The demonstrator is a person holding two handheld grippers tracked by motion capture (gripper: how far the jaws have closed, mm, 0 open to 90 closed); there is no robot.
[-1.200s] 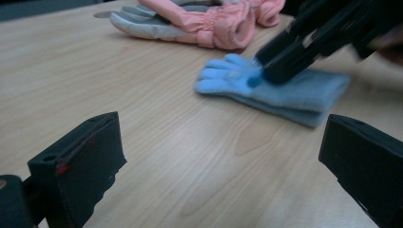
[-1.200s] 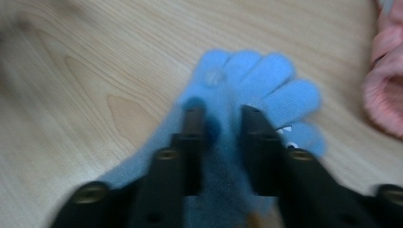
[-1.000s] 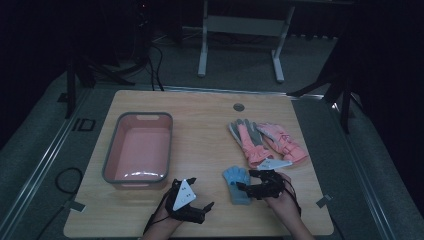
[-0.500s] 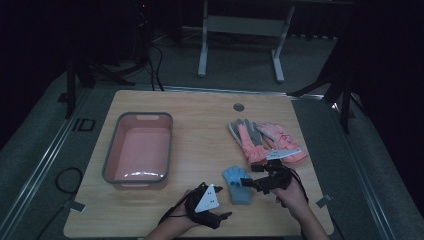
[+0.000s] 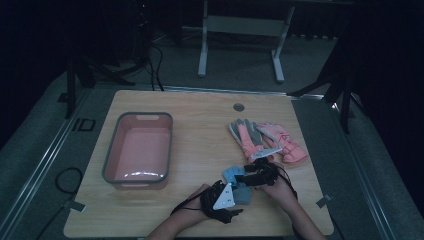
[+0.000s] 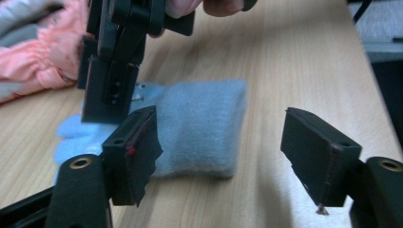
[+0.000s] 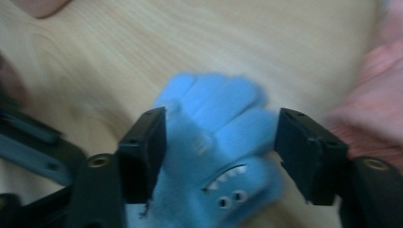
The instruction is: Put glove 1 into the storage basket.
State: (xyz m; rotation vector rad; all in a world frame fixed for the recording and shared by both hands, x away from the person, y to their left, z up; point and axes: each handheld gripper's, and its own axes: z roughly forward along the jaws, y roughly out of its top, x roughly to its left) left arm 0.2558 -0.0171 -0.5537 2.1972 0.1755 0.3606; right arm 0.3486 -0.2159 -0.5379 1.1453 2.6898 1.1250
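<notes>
Closer, blue glove [image 7: 216, 156] face, right claw [image 7: 221, 152]

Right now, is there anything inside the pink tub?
No, the pink tub sits bare inside, and the blue glove lies on the table.

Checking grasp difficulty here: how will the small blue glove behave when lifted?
The blue glove looks like soft fleece lying flat, so it will probably droop and fold. It seems light, and its fuzzy surface should grip the pads rather than slip.
</notes>
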